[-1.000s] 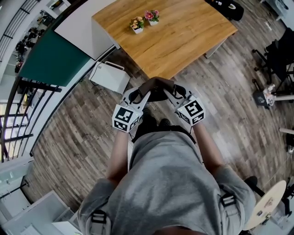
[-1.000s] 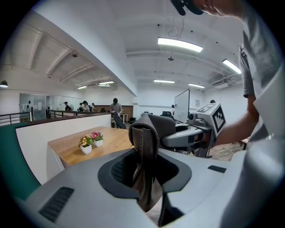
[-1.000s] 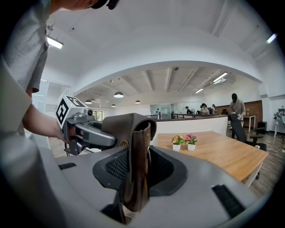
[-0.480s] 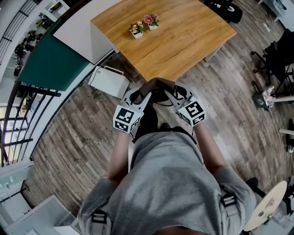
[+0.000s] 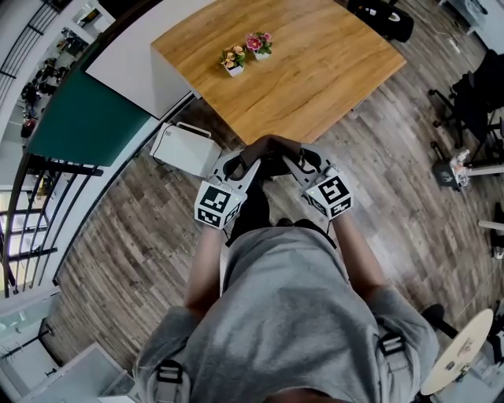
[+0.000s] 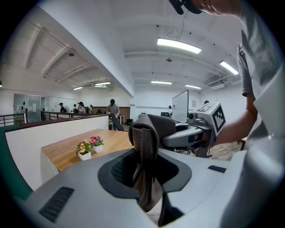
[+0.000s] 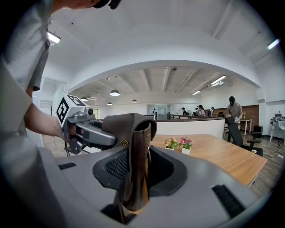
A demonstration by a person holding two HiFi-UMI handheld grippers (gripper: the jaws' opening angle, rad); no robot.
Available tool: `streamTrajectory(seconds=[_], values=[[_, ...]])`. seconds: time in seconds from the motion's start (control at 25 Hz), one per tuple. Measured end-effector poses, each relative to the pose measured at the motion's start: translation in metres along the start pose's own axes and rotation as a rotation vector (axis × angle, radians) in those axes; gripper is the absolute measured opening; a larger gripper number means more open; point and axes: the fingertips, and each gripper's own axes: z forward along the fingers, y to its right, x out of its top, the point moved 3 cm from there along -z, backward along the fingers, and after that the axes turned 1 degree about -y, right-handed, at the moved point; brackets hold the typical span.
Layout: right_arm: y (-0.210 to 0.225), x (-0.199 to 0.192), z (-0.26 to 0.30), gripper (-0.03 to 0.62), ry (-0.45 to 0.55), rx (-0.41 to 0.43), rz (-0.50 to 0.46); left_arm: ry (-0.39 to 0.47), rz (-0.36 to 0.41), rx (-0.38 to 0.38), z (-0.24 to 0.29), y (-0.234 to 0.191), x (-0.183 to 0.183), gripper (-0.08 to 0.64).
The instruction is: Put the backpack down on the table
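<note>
A dark brown leather backpack (image 5: 268, 149) hangs in front of me, just short of the near corner of the wooden table (image 5: 315, 79). My left gripper (image 5: 250, 163) is shut on its brown strap (image 6: 143, 147), which runs between the jaws in the left gripper view. My right gripper (image 5: 288, 162) is shut on the other strap (image 7: 136, 156) from the opposite side. Each gripper appears in the other's view: the right gripper (image 6: 196, 133) and the left gripper (image 7: 87, 131). The bag's body is mostly hidden below the grippers.
Two small flower pots (image 5: 234, 59) (image 5: 258, 41) stand on the table's left part. A white box (image 5: 185, 147) sits on the floor left of the table corner. A black chair (image 5: 386, 14) is at the far edge, more chairs (image 5: 472, 94) to the right, and a railing on the left.
I have stepped closer to the table with the backpack; the table corner and white box now lie nearer to the grippers. Both grips are unchanged.
</note>
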Motion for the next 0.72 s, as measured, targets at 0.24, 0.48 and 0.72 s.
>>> streamTrajectory(seconds=[0.24,0.48,0.72], values=[[0.021,0.006,0.024,0.114,0.0,-0.033,-0.001,0.002,0.008,-0.025,0.02,-0.03,0.006,0.104],[0.046,0.01,0.04,0.115,-0.013,-0.078,-0.007,0.0,0.015,-0.064,0.047,-0.053,0.015,0.104],[0.07,0.016,0.06,0.114,-0.031,-0.108,0.011,-0.016,0.023,-0.114,0.072,-0.079,0.022,0.104]])
